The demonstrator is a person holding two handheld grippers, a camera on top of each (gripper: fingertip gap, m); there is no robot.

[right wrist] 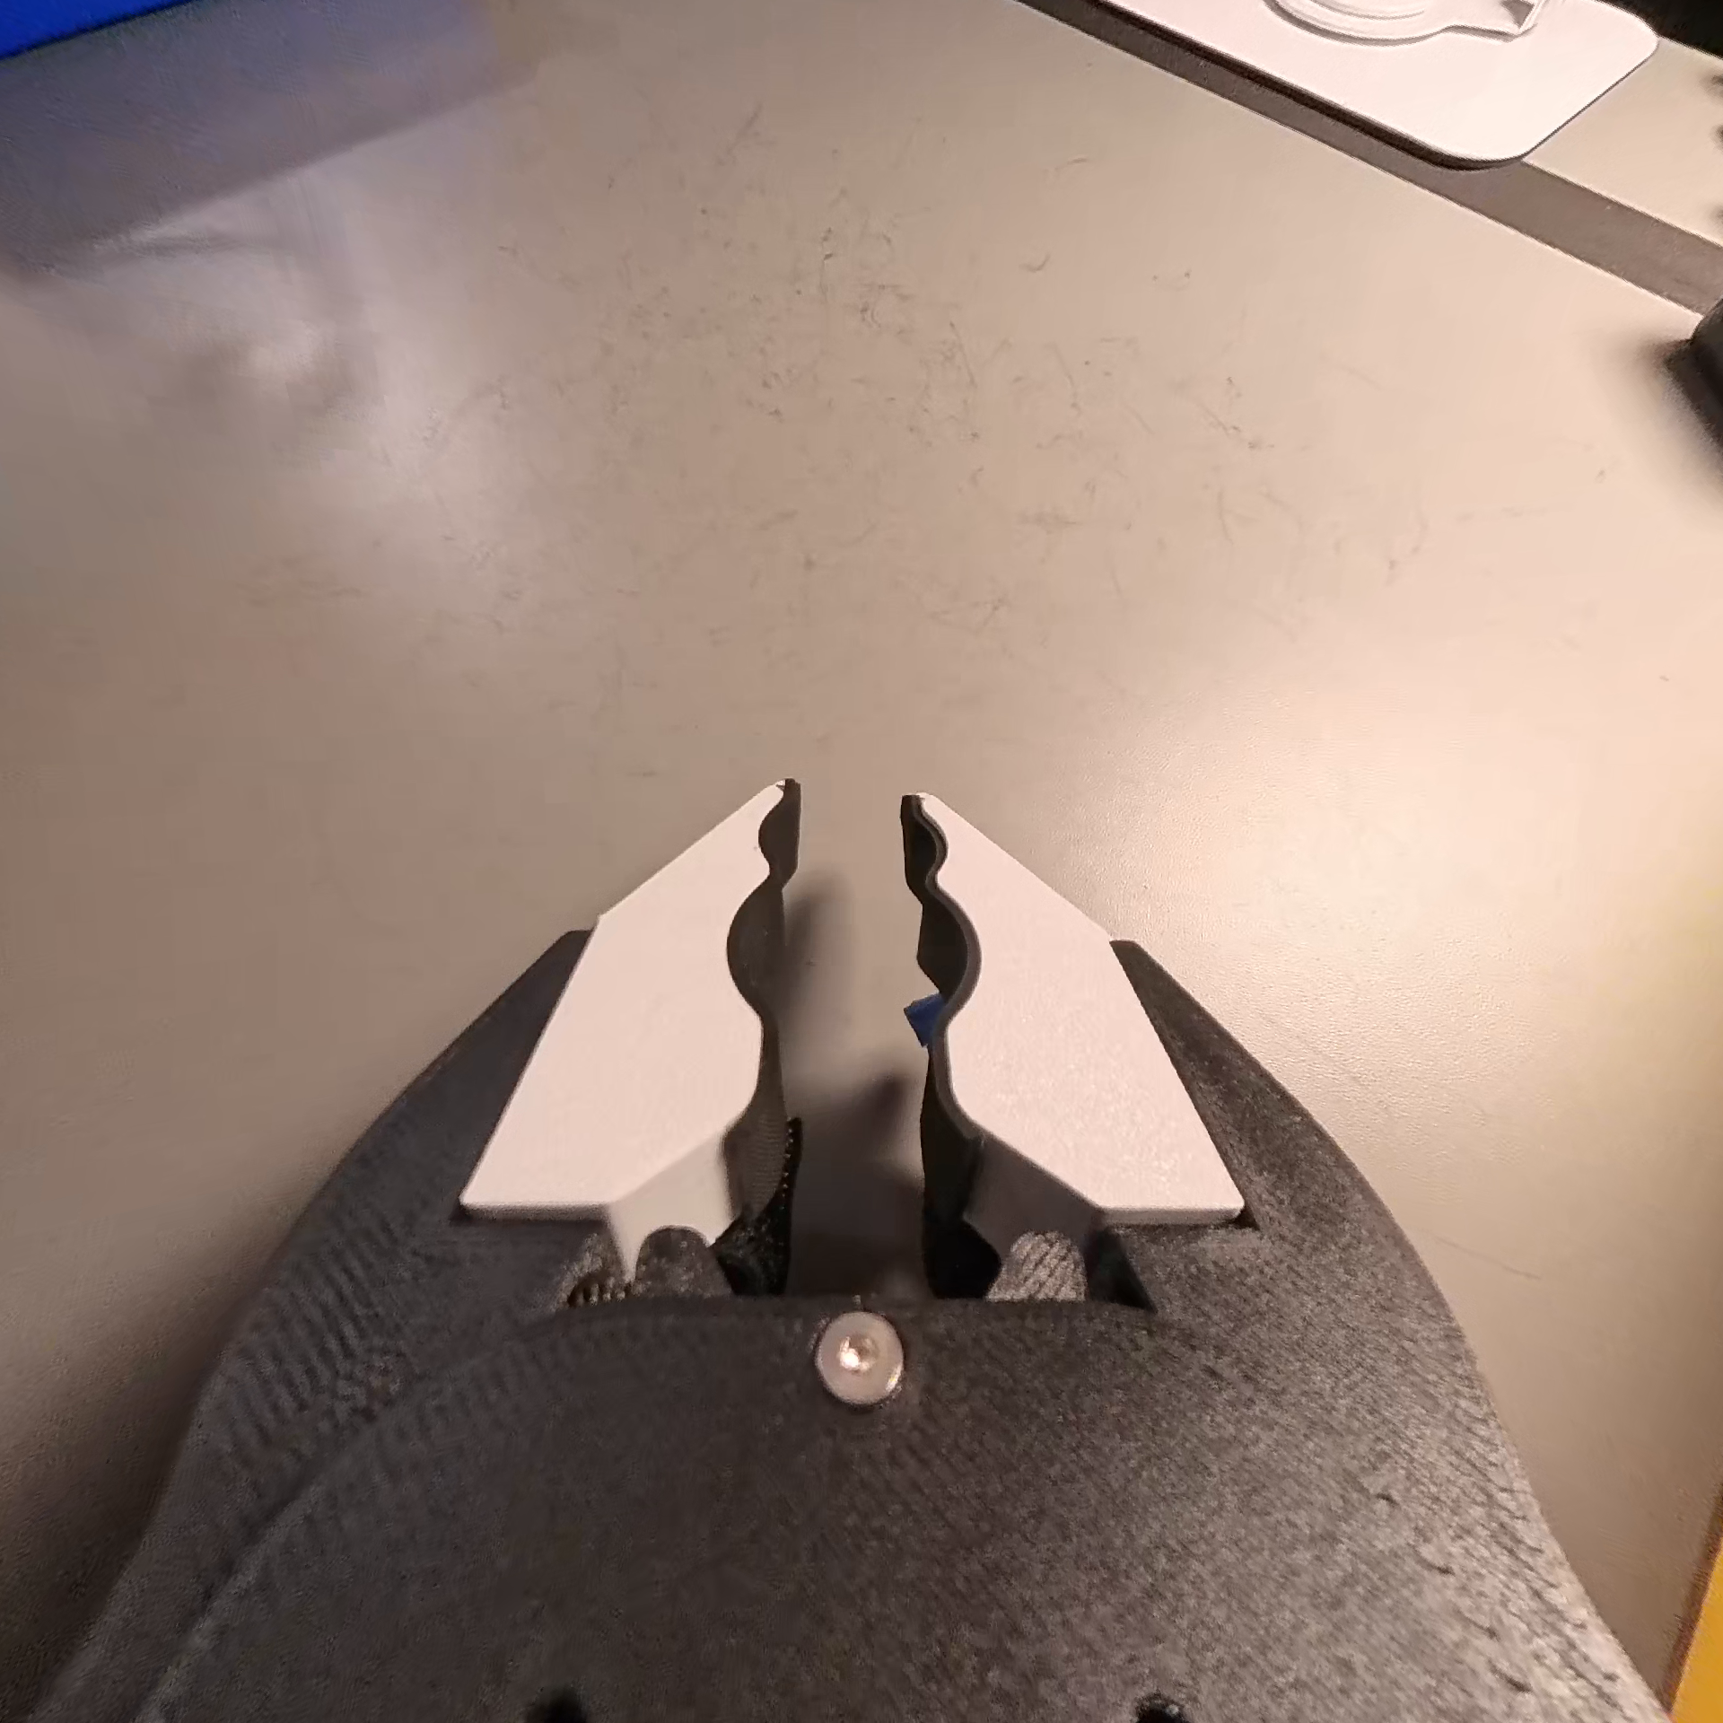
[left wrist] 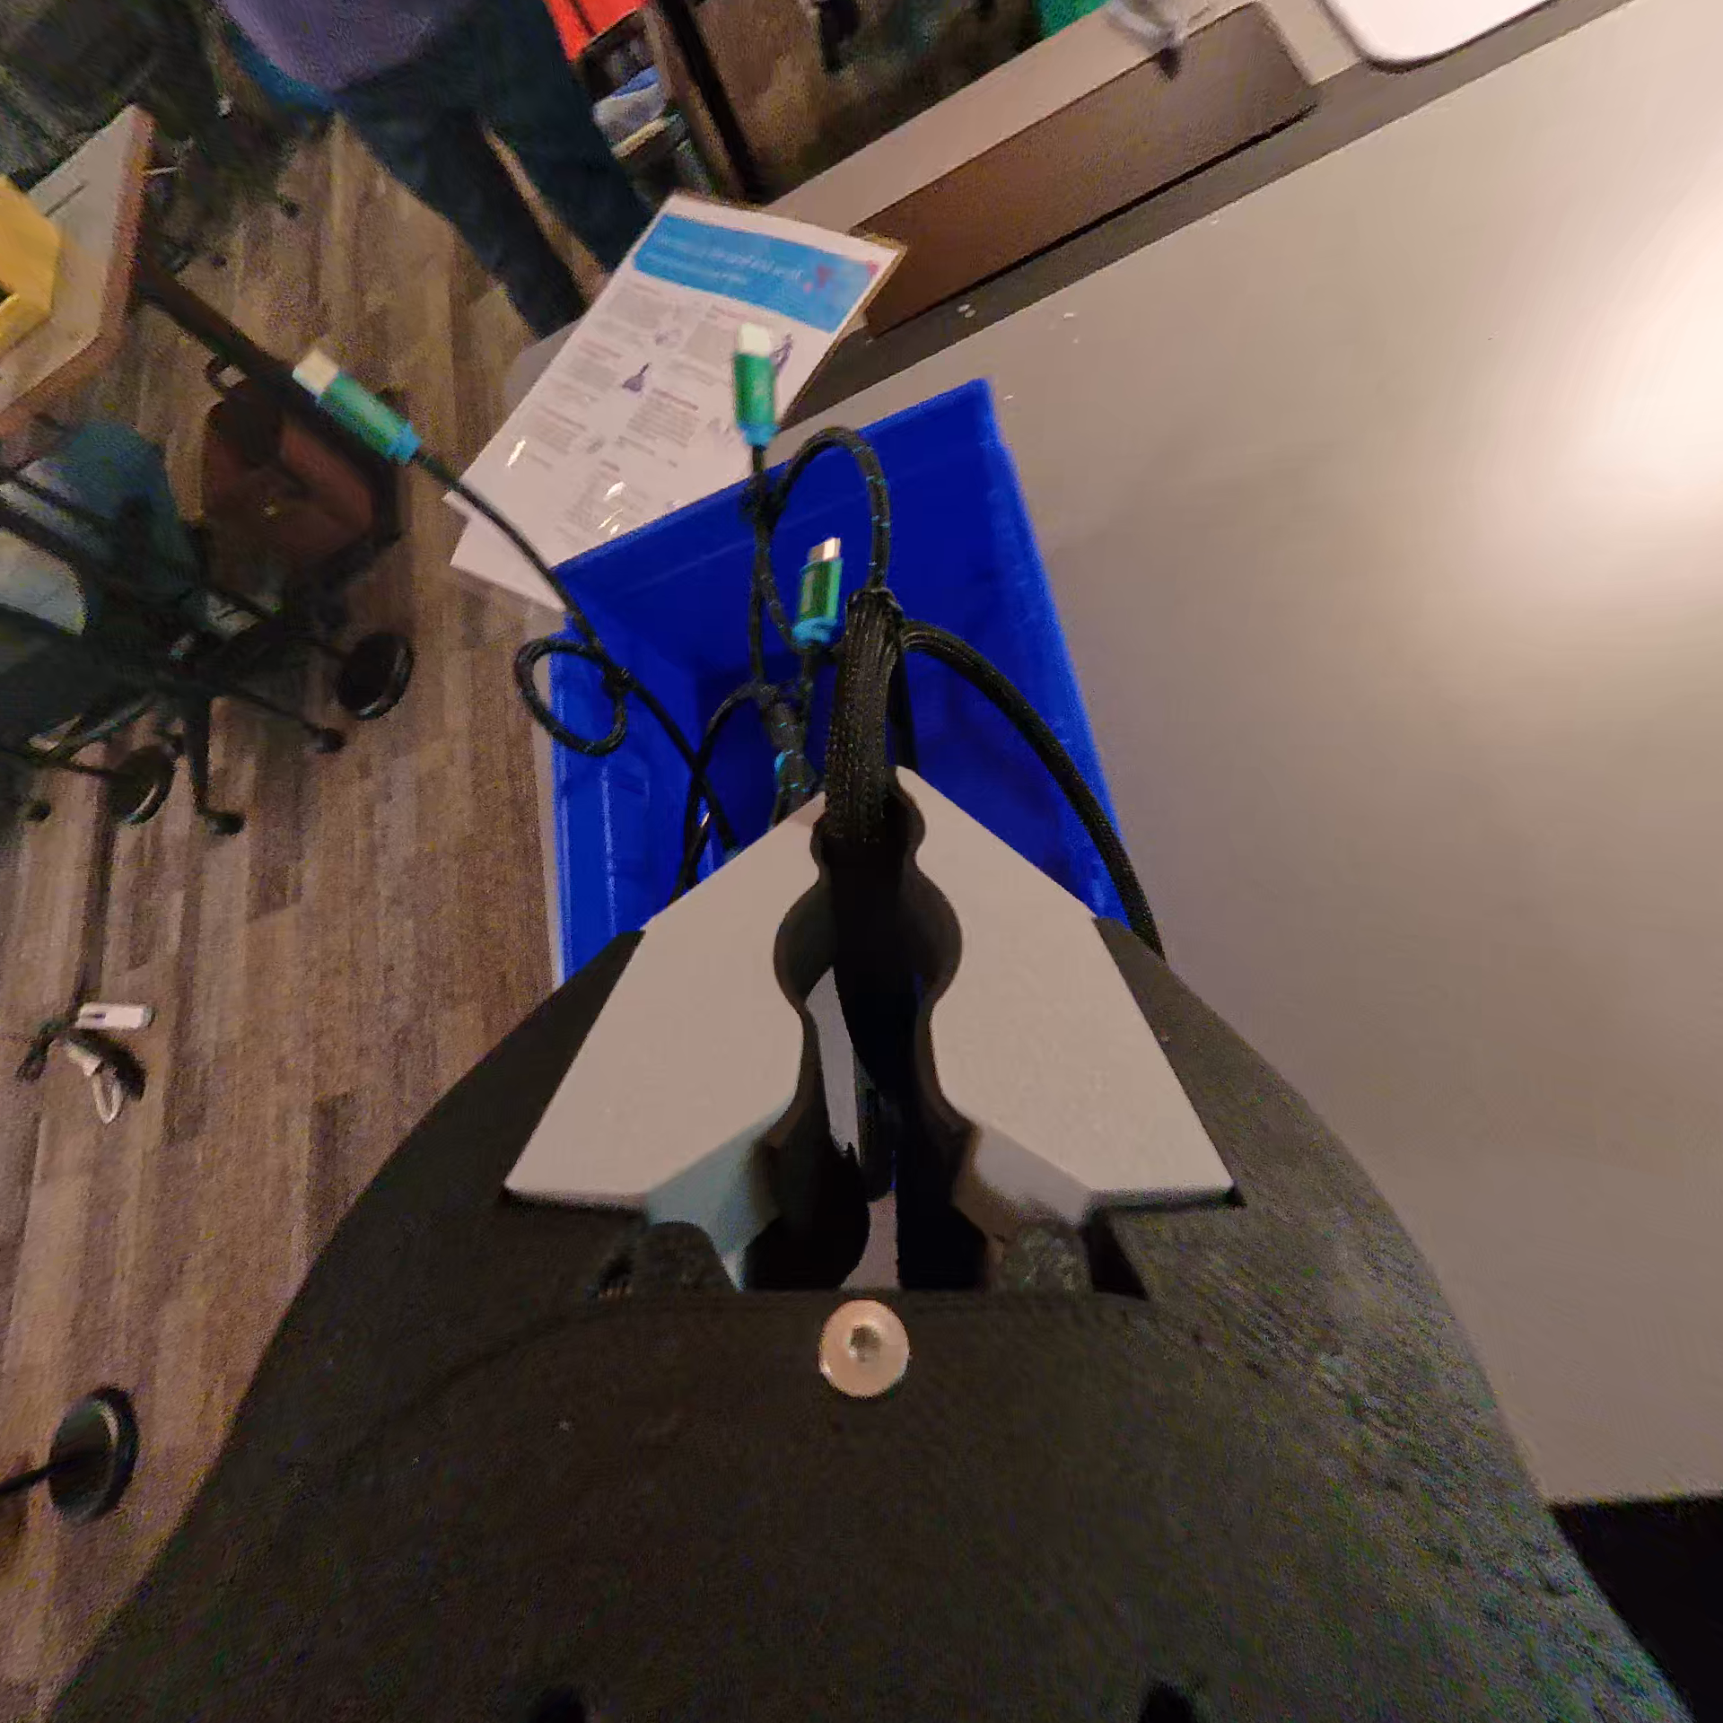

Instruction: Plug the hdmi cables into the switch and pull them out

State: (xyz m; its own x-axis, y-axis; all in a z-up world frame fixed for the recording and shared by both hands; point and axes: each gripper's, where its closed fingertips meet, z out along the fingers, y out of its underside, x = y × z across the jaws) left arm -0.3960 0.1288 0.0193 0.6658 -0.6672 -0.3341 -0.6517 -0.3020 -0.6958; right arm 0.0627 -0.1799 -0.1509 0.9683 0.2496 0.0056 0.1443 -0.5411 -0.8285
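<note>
Grey-brown wood-look flooring runs down the left of the left wrist view, with a pale grey tabletop filling the right side and a deep blue plastic bin standing at the table's near edge. From that bin rises a tangle of black braided HDMI cables, three green metal plugs showing: one well out to the left over the floor, one upright in front of a white printed sheet, one just ahead of the fingertips. The left gripper is clamped on a thick black mesh-sleeved cable bundle, which runs lengthwise between its grey fingers and straight on away from the camera. No switch can be made out here.

Bare, scuffed tabletop fills the right wrist view. The right gripper hovers over it, parted a little and empty. A blurred blue patch at the top left corner is probably the bin, so the cables lie up and to the left of this gripper. By that reading the left gripper is nearer them, and the empty right one would have to swing left to take a plug.
</note>
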